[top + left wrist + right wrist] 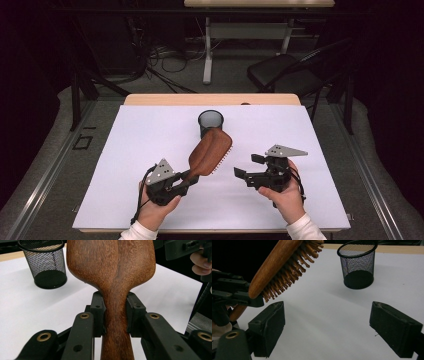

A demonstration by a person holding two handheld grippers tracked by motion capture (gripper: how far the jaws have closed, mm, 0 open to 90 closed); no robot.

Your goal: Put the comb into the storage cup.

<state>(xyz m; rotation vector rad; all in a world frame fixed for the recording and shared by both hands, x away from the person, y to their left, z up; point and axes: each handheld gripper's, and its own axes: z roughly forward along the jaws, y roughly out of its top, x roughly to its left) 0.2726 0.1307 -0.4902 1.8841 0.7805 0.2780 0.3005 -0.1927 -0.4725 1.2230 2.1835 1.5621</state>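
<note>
The left gripper is clamped on the neck of a wooden hairbrush, its two black jaws pressing the handle from either side. In the left gripper view the pads sit tight against the narrow part of the hairbrush, just below where the wood widens into the head. The smooth brown back of the brush rises straight ahead of these jaws, and the rest of the handle runs back between them toward the hand. The brush is held up off the table, tilted away from the left gripper, with its bristles facing toward the right gripper.

Beyond the brush head, farther from the left gripper, stands a black mesh cup, upright and open at the top. In the left gripper view the mesh cup sits ahead and to the left of the jaws, apart from the brush.

The right gripper is held beside the brush, close to its bristle side but not touching it. Its jaws stand wide apart with nothing between them; in the right gripper view only the white table lies between the two pads. From there the hairbrush hangs above and to the left of the left-hand jaw, bristles down, and the mesh cup stands farther ahead, slightly right.

The white table lies under both grippers.
</note>
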